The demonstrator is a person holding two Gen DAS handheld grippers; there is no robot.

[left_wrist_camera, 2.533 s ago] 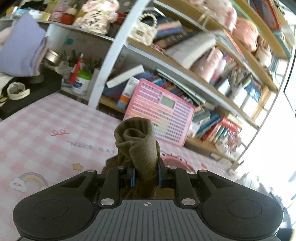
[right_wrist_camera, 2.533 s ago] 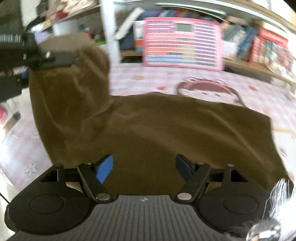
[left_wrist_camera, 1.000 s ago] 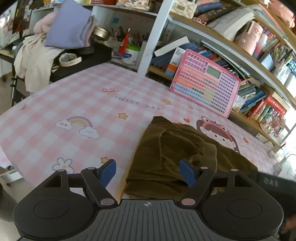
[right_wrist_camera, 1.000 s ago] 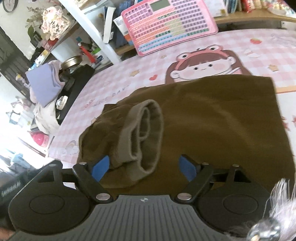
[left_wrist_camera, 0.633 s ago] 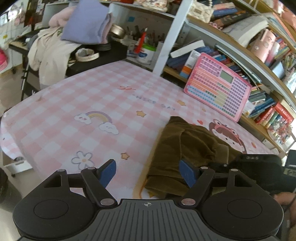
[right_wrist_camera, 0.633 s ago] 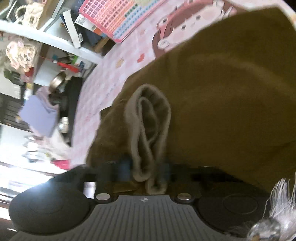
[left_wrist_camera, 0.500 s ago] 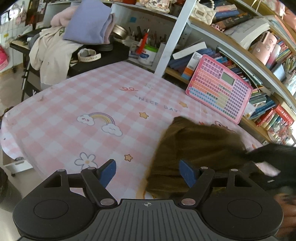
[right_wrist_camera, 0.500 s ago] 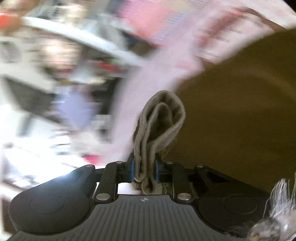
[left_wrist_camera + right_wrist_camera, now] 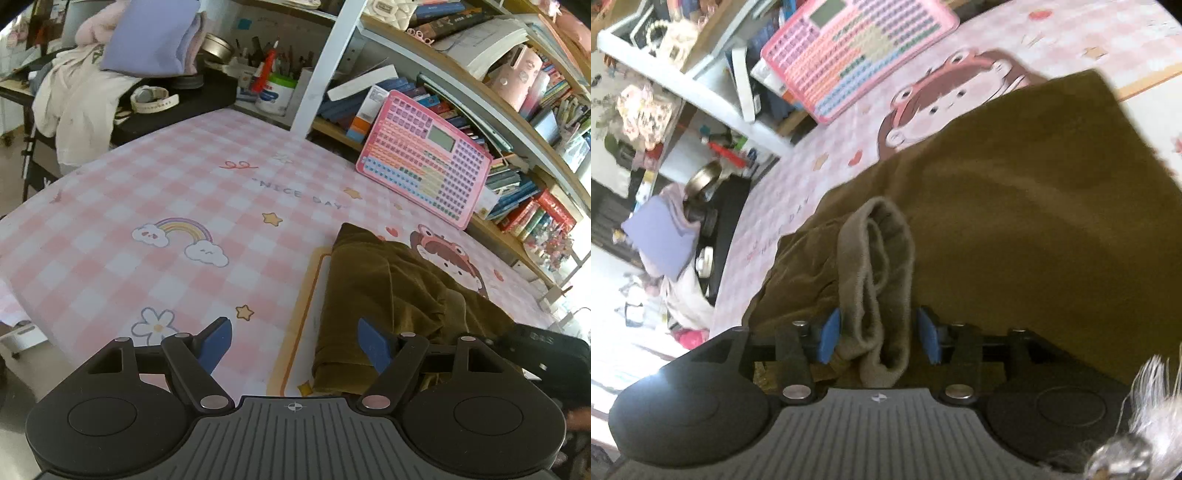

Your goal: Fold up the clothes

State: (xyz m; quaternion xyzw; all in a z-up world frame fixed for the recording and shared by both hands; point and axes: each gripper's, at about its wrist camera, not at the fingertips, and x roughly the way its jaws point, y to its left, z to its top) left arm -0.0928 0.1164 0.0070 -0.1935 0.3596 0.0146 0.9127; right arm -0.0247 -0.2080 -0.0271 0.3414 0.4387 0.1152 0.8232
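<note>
An olive-brown garment (image 9: 391, 291) lies partly folded on the pink checked table cover (image 9: 184, 192). My left gripper (image 9: 295, 345) is open and empty, just left of the garment's near edge. In the right wrist view the garment (image 9: 1034, 206) spreads wide. Its ribbed greyish cuff (image 9: 877, 280) sits bunched between the blue pads of my right gripper (image 9: 879, 338). The jaws stand partly apart on either side of the cuff with a small gap. The right gripper also shows as a black body at the right edge of the left wrist view (image 9: 546, 350).
A pink toy keyboard (image 9: 424, 155) leans against the bookshelf (image 9: 480, 92) at the back. A black side table (image 9: 173, 107) at the left holds a lilac folded cloth (image 9: 151, 37), white clothes and a metal bowl. The table's near edge drops off at the left.
My left gripper let go of the cuff and pulled back left. My right gripper closed on the cuff, lifted it, and its jaws have now widened with the cuff between them.
</note>
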